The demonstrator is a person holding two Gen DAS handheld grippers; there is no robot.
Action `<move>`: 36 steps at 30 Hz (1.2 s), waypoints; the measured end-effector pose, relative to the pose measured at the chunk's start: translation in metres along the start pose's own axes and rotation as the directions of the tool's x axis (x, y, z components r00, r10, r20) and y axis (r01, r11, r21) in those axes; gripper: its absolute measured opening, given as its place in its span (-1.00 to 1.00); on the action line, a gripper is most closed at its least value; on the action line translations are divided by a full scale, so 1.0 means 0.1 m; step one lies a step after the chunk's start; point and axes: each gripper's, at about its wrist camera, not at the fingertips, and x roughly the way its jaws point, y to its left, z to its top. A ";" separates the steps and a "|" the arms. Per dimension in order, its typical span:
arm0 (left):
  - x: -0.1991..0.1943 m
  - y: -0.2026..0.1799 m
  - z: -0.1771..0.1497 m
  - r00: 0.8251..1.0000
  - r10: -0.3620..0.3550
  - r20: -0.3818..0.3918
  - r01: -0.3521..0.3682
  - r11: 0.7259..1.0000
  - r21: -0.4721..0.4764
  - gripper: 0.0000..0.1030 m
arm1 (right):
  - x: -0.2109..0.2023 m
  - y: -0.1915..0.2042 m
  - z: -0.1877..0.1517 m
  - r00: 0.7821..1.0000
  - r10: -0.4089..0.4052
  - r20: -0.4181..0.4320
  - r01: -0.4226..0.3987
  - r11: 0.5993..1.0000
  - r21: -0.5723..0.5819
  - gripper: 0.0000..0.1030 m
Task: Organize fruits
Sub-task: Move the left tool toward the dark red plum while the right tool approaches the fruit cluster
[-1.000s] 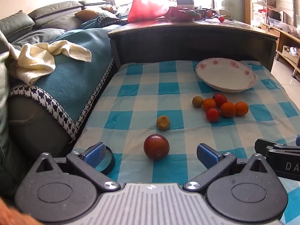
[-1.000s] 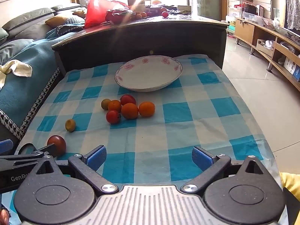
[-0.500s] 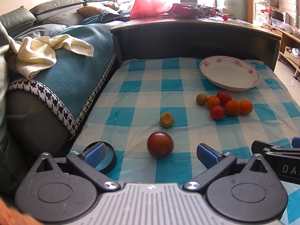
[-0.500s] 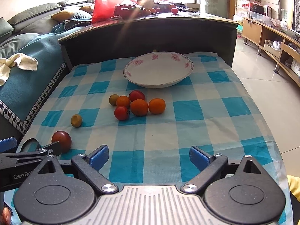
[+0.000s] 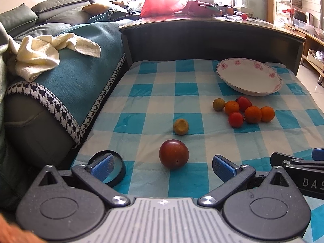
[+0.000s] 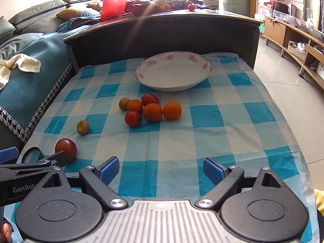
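Fruits (image 6: 152, 112), round and glossy, cluster beside shallow plate (image 6: 173, 85).

Teal-covered sofa (image 5: 66, 64) left, dark counter (image 6: 162, 30) behind, sunlit windows beyond.

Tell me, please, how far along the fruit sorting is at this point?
Nothing is done yet: the floral bowl holds no fruit. Both grippers are open and hold nothing; the left gripper faces the dark red fruit. All eight pieces remain on the checked cloth, including the cluster of six.
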 end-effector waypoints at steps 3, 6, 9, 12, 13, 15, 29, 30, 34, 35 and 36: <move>0.01 0.00 0.00 1.000 -0.001 -0.004 0.001 1.000 -0.003 1.00 | 0.01 0.01 0.00 1.000 0.000 -0.003 0.000 1.000 -0.003 0.59; 0.02 0.01 0.00 1.000 -0.001 -0.007 0.001 1.000 -0.003 1.00 | 0.02 0.02 0.00 1.000 0.002 -0.004 -0.002 1.000 -0.004 0.58; 0.03 0.01 -0.01 1.000 0.000 -0.005 0.000 1.000 0.001 1.00 | 0.02 0.03 -0.01 1.000 0.004 -0.008 -0.004 1.000 -0.006 0.57; 0.03 0.02 -0.02 1.000 -0.004 0.000 0.004 1.000 0.006 1.00 | 0.03 0.04 -0.01 1.000 0.009 -0.012 -0.009 1.000 -0.011 0.55; 0.03 0.02 -0.03 1.000 -0.006 0.002 0.006 1.000 0.007 1.00 | 0.04 0.04 -0.01 1.000 0.011 -0.013 -0.011 1.000 -0.013 0.53; 0.03 0.03 -0.05 1.000 -0.009 0.004 0.009 1.000 0.010 1.00 | 0.05 0.06 -0.02 1.000 0.018 -0.019 -0.018 1.000 -0.015 0.49; 0.20 0.06 -0.05 0.998 -0.058 0.019 0.058 0.998 0.020 1.00 | 0.22 0.10 0.02 0.997 0.058 -0.041 -0.060 0.996 -0.062 0.34; 0.22 0.05 -0.04 0.998 -0.057 0.022 0.057 0.998 0.027 1.00 | 0.23 0.10 0.04 0.997 0.064 -0.037 -0.067 0.995 -0.073 0.32; 0.34 0.02 -0.01 0.998 -0.051 0.023 0.049 0.997 0.052 1.00 | 0.29 0.09 0.13 0.996 0.090 -0.009 -0.091 0.989 -0.115 0.29; 0.37 0.01 -0.01 0.999 -0.049 0.022 0.047 0.997 0.054 1.00 | 0.32 0.10 0.15 0.996 0.093 -0.006 -0.093 0.988 -0.125 0.29; 0.40 0.01 -0.01 0.999 -0.047 0.022 0.045 0.997 0.059 1.00 | 0.35 0.10 0.18 0.995 0.095 -0.004 -0.094 0.987 -0.133 0.29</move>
